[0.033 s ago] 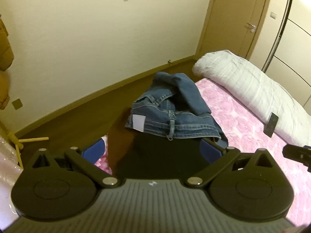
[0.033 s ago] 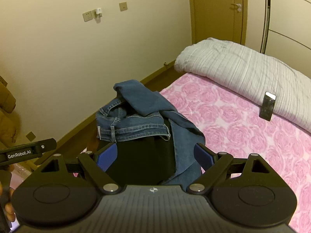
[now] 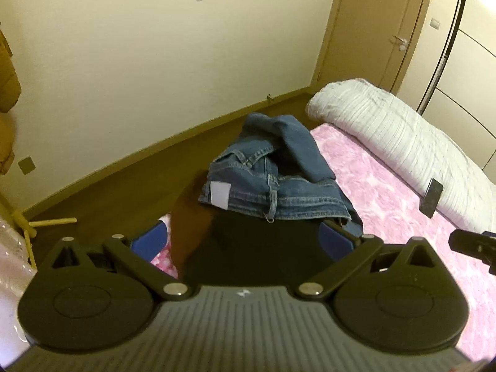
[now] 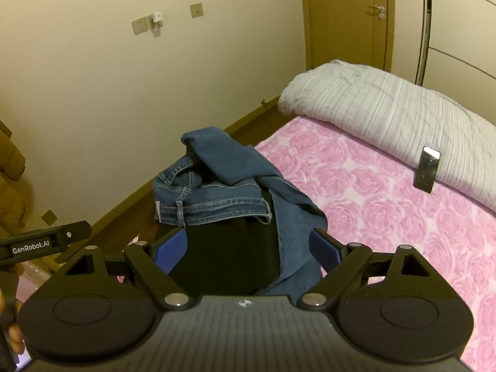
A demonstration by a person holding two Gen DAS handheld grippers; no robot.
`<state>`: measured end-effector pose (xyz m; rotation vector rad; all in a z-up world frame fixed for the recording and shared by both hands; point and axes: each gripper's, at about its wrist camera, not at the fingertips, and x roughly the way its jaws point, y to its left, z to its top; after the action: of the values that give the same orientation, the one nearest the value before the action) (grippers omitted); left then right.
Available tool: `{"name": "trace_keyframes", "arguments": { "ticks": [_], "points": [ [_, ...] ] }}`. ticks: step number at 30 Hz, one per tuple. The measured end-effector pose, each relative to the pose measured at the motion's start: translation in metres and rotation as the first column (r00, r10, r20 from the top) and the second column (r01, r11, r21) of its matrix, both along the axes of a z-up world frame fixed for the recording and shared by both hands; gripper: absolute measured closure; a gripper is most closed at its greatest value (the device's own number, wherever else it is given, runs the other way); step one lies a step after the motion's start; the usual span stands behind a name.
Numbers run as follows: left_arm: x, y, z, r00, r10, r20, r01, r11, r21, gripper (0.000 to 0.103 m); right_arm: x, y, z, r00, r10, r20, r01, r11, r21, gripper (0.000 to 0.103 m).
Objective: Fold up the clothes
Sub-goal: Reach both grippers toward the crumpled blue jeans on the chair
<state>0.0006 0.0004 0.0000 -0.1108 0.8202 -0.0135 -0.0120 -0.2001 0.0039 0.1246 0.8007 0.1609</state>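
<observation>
A pair of blue jeans (image 3: 272,173) lies crumpled on the near left corner of the bed, waistband toward me, with a white label (image 3: 220,194) on it. It also shows in the right wrist view (image 4: 223,183). A black garment (image 3: 257,248) lies under the jeans, right in front of both grippers (image 4: 226,257). My left gripper (image 3: 243,238) is open, its blue pads on either side of the black garment. My right gripper (image 4: 248,248) is open in the same way, with a jeans leg hanging by its right pad.
The bed has a pink rose-patterned sheet (image 4: 387,204). A rolled white striped duvet (image 4: 387,114) lies across the far end with a dark phone (image 4: 427,173) leaning on it. Brown floor (image 3: 108,192), a cream wall and a door (image 4: 347,15) lie beyond.
</observation>
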Motion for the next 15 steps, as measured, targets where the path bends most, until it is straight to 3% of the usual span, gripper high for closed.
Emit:
{"name": "trace_keyframes", "arguments": {
  "ticks": [5,9,15],
  "points": [
    [-0.005,-0.015,-0.002,1.000,0.016,0.012,-0.016,0.999,0.050,0.001,0.000,0.000,0.002,1.000,0.009,0.008,-0.009,1.000,-0.011,0.015],
    [-0.008,0.000,0.002,1.000,-0.002,0.001,0.002,1.000,0.008,0.001,0.005,0.012,-0.002,1.000,0.028,-0.004,-0.028,0.999,-0.035,0.015],
    [-0.019,0.008,-0.004,1.000,-0.026,-0.016,0.026,1.000,0.001,0.001,0.004,0.019,-0.006,0.998,0.053,-0.015,-0.054,0.996,-0.071,0.015]
  ]
}}
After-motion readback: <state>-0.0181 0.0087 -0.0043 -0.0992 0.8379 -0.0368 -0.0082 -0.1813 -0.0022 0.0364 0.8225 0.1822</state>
